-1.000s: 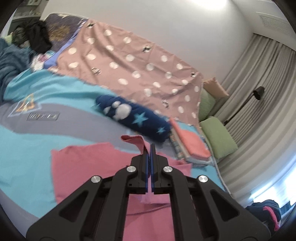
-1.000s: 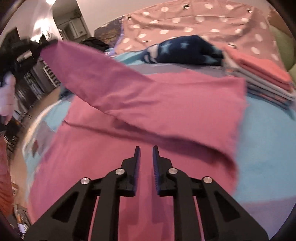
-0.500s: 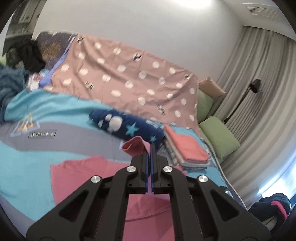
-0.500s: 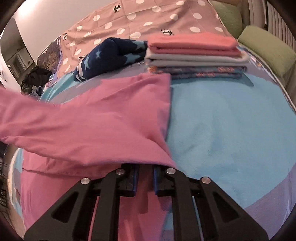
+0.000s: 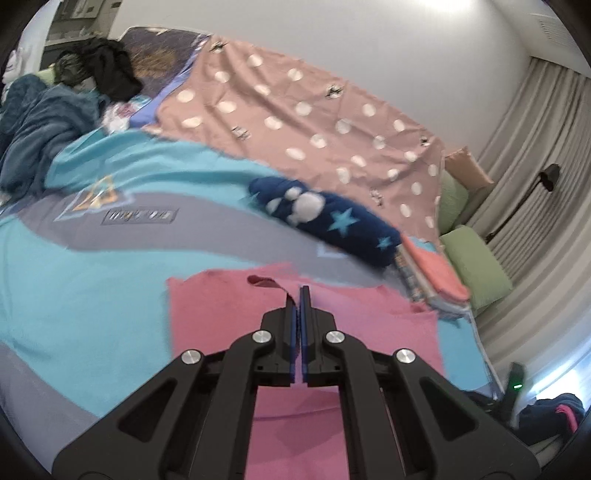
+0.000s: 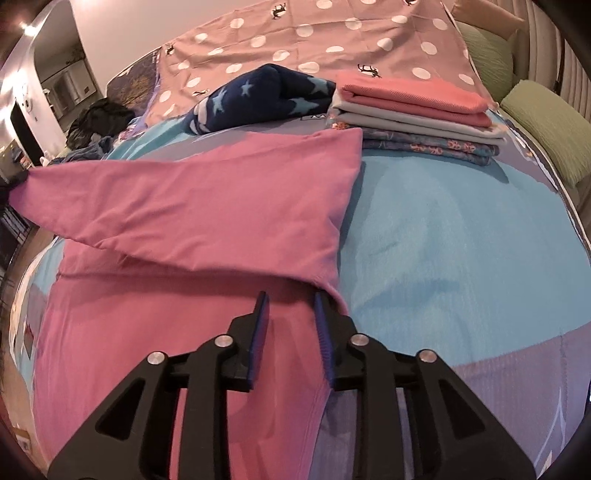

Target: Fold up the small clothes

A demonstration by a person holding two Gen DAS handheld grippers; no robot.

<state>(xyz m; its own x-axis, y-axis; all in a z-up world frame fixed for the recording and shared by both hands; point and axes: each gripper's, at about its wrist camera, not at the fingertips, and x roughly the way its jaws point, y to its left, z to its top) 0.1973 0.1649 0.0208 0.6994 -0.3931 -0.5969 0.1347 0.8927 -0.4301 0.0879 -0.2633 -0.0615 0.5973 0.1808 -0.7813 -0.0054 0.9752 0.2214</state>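
On the bedspread point(image 6: 443, 229), pink garment point(image 6: 207, 206) half folded; open blue right of its edge. My left gripper point(image 5: 297, 295) pinches a fold; right gripper point(image 6: 290, 301) opening, released since a second ago.

Bedroom in a home. Work surface is a made bed under a turquoise-and-grey printed bedspread point(image 5: 92, 280), with a dusty-pink sheet dotted white point(image 5: 295, 122) lying further back. Two green ribbed cushions point(image 5: 476, 262) and a peach one point(image 5: 467, 168) sit at the bed's edge, against floor-length beige pleated curtains point(image 5: 546, 155). A black floor lamp point(image 5: 546, 177) stands before the curtains. Plain white wall point(image 5: 332, 33) behind the bed. Household laundry all round: a rolled navy fleece with stars point(image 6: 258, 98), a stack of folded garments, coral on top point(image 6: 410, 98), a heap of dark clothes point(image 5: 99, 66). In the right wrist view, an open doorway to a lit room point(image 6: 55, 92).
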